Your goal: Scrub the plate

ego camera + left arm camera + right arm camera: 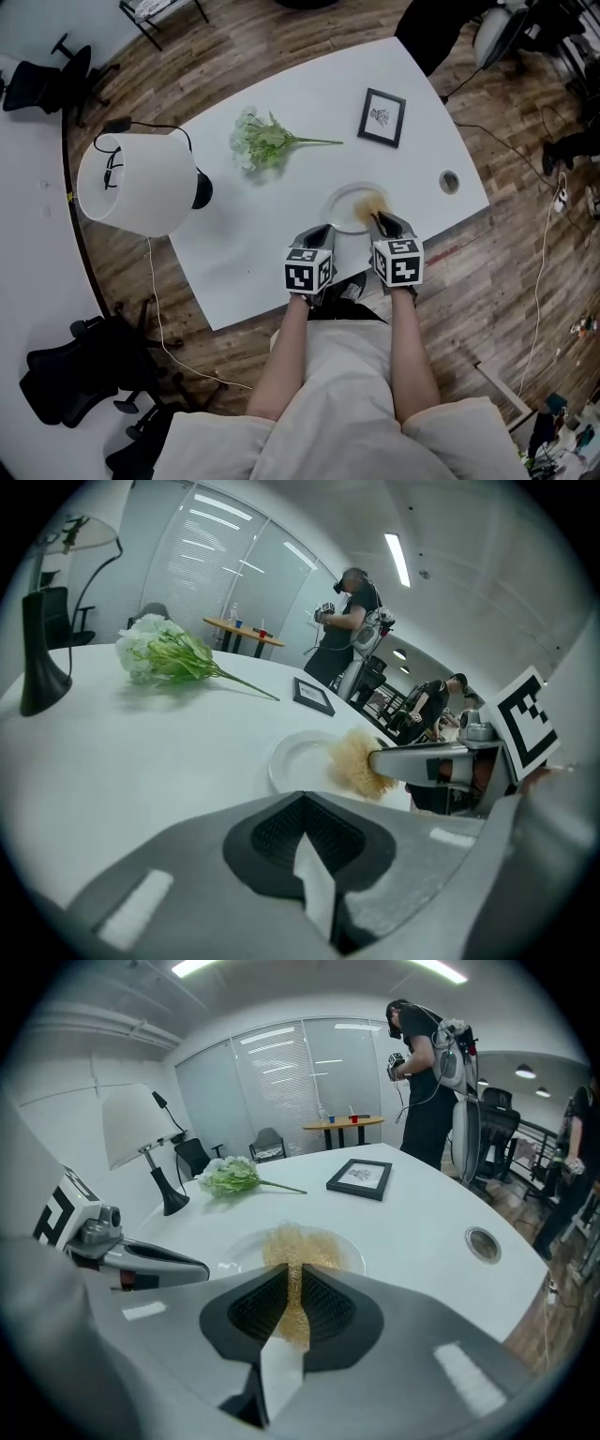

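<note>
Near rim of plate (345,212) behind right tool (382,221) and scourer (371,201)

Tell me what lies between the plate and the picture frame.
Nothing: only bare white table separates the plate from the picture frame, clearest in the head view.

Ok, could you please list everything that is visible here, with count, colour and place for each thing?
table: one, white, centre
plate: one, white, table's near edge
scrubber: one, golden, on the plate
flowers: one bunch, white-green, behind the plate
picture frame: one, black, flat, far side
lamp: one, white shade, table's left end
cable hole: one, grey, table's right end
office chairs: two, black, floor, left
left gripper: one, grey, shut, empty, beside the plate
right gripper: one, grey, shut on the scrubber
</note>
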`<state>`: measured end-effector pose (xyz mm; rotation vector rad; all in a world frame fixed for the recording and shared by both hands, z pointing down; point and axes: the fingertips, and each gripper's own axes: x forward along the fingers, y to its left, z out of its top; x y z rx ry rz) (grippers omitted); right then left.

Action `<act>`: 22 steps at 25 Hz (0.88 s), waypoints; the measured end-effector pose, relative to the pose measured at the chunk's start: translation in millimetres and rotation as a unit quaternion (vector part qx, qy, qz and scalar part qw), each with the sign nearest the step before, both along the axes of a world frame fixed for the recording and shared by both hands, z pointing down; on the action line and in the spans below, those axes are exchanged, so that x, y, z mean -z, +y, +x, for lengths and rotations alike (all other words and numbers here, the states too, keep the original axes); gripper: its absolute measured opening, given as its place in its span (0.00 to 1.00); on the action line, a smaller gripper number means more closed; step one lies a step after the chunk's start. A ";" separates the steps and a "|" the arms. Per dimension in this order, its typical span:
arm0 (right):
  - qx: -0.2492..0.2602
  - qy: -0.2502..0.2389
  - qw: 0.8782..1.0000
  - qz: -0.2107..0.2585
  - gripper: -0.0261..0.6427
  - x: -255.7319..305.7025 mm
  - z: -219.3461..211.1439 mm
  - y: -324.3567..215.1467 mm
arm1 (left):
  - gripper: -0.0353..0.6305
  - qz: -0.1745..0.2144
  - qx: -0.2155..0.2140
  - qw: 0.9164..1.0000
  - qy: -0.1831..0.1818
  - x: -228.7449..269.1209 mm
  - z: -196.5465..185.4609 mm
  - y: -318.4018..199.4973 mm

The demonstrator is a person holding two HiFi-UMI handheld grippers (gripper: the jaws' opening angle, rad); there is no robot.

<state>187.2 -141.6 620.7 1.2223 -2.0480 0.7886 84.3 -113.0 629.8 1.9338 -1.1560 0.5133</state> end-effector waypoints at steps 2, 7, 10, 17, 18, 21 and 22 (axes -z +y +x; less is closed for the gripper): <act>0.009 -0.001 1.000 -0.001 0.14 -0.8 -6.7 2.1 | 0.05 0.000 0.006 1.000 0.001 0.8 -4.2 3.2; 0.025 -0.008 1.000 -0.003 0.14 -1.3 -21.3 6.9 | 0.05 0.005 0.020 1.000 -0.001 4.3 -13.1 7.0; 0.033 -0.011 0.999 -0.006 0.14 -0.8 -30.0 11.0 | 0.05 0.007 0.023 1.000 -0.002 5.7 -16.1 7.6; 0.050 -0.020 0.998 -0.012 0.14 -4.3 -51.5 11.7 | 0.05 0.005 0.025 1.000 -0.007 5.4 -25.0 10.3; 0.051 -0.021 0.998 -0.012 0.14 -4.4 -53.1 10.8 | 0.05 0.005 0.028 1.000 -0.006 5.1 -26.9 9.2; 0.055 -0.021 0.998 -0.011 0.14 -5.6 -58.3 9.6 | 0.05 0.005 0.037 0.999 -0.006 2.7 -34.4 6.0; 0.056 -0.022 0.998 -0.011 0.14 -6.0 -60.3 9.3 | 0.05 0.004 0.038 0.999 -0.006 1.9 -36.2 5.5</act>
